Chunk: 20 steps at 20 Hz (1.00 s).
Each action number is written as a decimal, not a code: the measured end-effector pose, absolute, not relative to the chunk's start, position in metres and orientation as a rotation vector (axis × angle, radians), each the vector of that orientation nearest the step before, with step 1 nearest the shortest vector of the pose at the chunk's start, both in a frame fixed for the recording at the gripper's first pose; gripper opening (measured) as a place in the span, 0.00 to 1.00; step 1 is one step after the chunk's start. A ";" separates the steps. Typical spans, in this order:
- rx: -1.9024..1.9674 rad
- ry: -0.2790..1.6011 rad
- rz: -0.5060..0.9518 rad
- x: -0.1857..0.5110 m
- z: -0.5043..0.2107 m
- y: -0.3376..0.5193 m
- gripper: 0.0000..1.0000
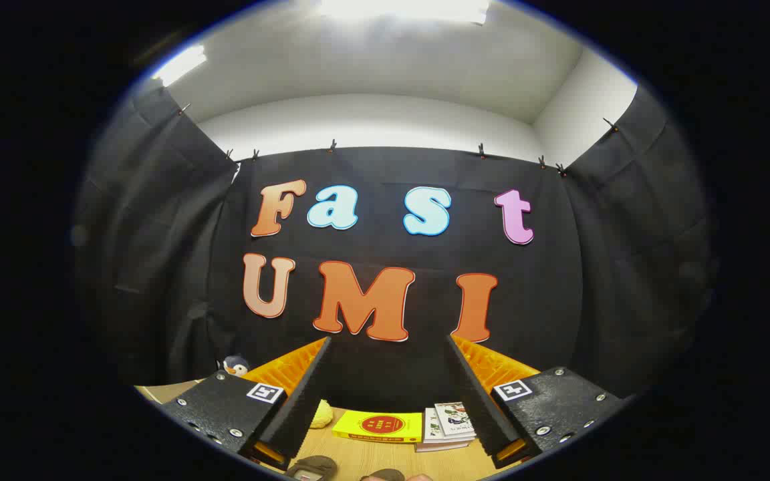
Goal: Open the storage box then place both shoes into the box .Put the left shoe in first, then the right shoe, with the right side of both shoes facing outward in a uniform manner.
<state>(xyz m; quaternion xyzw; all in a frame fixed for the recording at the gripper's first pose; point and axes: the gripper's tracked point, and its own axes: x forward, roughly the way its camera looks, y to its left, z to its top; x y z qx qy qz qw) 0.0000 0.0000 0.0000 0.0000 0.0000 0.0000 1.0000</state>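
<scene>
My gripper (pixel 388 341) is held high and level, facing the booth's back wall, and stands open with a wide gap and nothing between its fingers (pixel 301 394). Low down between the fingers, at the near edge of the wooden table (pixel 358 457), a dark grey-brown rounded thing (pixel 313 465) pokes into view, and a second similar one (pixel 385 475) lies just right of it. These may be the toes of the shoes, but too little of them shows to tell.
Toward the back of the table lie a flat yellow book or box with a red round label (pixel 378 426) and a small stack of white books (pixel 448 424). A pale yellow soft thing (pixel 321 414) sits by the left finger. A penguin toy (pixel 234 365) stands at the far left.
</scene>
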 end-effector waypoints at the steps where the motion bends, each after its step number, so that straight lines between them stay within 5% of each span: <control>1: -0.004 0.003 0.008 0.000 0.000 0.005 0.98; 20: 0.005 0.021 0.100 0.001 -0.015 0.031 0.98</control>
